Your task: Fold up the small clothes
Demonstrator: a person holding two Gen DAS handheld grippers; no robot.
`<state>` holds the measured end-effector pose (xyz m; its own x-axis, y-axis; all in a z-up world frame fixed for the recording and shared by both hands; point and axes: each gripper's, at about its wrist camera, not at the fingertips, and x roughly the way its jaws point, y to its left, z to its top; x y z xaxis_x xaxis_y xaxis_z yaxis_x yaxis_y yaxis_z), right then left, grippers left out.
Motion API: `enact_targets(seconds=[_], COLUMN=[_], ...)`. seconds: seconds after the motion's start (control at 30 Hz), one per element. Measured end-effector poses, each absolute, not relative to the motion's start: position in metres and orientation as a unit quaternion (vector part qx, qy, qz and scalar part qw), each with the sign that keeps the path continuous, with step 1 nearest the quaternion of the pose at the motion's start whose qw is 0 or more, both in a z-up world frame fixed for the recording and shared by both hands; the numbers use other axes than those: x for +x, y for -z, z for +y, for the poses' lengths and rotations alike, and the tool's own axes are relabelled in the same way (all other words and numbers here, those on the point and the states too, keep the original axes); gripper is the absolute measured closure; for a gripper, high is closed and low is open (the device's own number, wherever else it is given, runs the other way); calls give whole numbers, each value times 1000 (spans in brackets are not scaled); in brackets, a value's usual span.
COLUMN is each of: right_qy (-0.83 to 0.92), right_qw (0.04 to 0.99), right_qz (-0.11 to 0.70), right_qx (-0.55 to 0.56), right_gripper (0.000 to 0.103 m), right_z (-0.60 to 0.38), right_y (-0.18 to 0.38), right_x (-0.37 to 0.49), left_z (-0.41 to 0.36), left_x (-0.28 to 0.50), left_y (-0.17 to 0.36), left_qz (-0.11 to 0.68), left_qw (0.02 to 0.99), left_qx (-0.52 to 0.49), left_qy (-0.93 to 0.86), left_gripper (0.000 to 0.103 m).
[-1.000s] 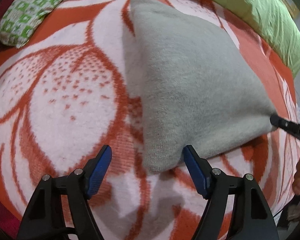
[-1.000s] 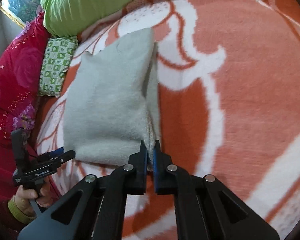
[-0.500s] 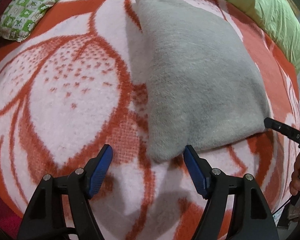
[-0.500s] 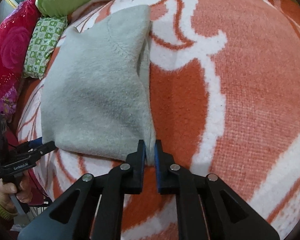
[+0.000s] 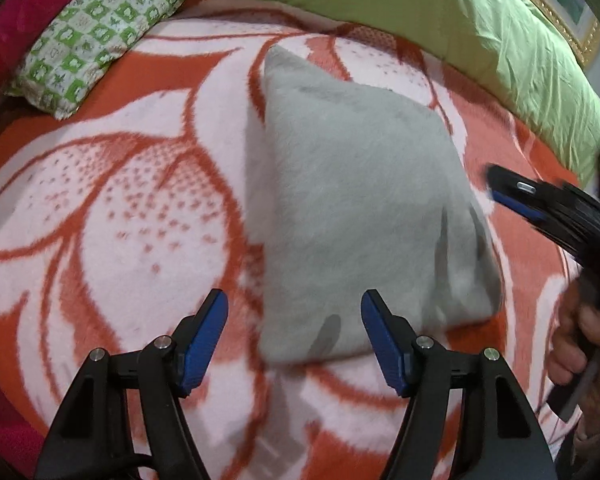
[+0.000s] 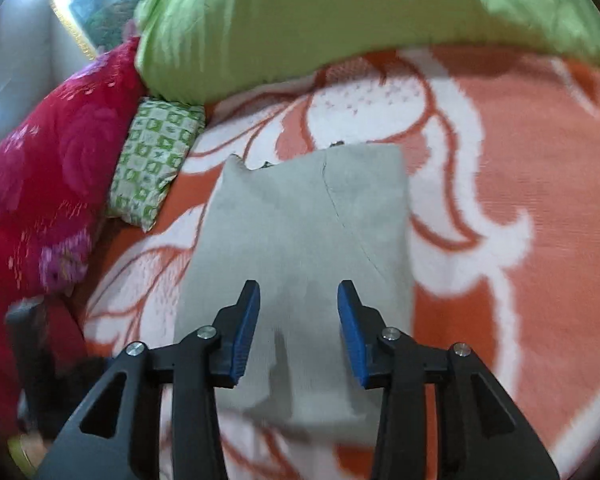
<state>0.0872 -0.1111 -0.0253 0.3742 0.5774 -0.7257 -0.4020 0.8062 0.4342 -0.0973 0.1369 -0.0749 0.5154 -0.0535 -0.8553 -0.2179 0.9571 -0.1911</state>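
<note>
A folded grey fleece garment (image 5: pixel 360 208) lies flat on the orange and white flowered blanket (image 5: pixel 112 208). It also shows in the right wrist view (image 6: pixel 300 232). My left gripper (image 5: pixel 294 336) is open and empty, just above the garment's near left corner. My right gripper (image 6: pixel 298 328) is open and empty, held over the garment's near edge. It shows blurred at the right of the left wrist view (image 5: pixel 540 212).
A green and white checked small pillow (image 5: pixel 96 32) lies at the back left, also in the right wrist view (image 6: pixel 156 168). A lime green quilt (image 5: pixel 440 20) runs along the back. A magenta flowered quilt (image 6: pixel 40 184) lies at the left.
My right gripper has opened and let go of the garment's corner, then lifted away. The garment now lies flat. My left gripper stayed open and drew back a little.
</note>
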Motion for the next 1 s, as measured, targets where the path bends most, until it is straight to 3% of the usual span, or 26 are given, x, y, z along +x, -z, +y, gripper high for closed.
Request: enact_targets(seconds=[0.17,0.2,0.27,0.3,0.43,0.67,1.0], right_qy=[-216,-204,-191,-193,-207,-235,-239], right_qw=[805,802,796,793,811,831,830], right_qz=[548,554,561,561,533,491,486], right_qx=[73,88,121,138,126,114,133], right_gripper=[61,59,44,44,44,44,36], right_z=[-108,-117,-132,-138,-142,-152,-170], right_y=[73,83,92,94,68,26,19], right_x=[132,135,137,135,120,82,30], left_z=[140,143,144,143,141,144,125], left_x=[-50,-47,-46,-48,-64,-91,-122], left_y=[103,111,117,115,96,60,42], left_qz=[529,540,540,536,523,492,465], left_qw=[834,826,825,827,833,847,869], left_qx=[-137,-142,-150,-150,-172,-197,-165], left_qy=[-77,-75,-75,-74,-54,-46,-50], left_gripper=[31,31,31,31,40,39,34])
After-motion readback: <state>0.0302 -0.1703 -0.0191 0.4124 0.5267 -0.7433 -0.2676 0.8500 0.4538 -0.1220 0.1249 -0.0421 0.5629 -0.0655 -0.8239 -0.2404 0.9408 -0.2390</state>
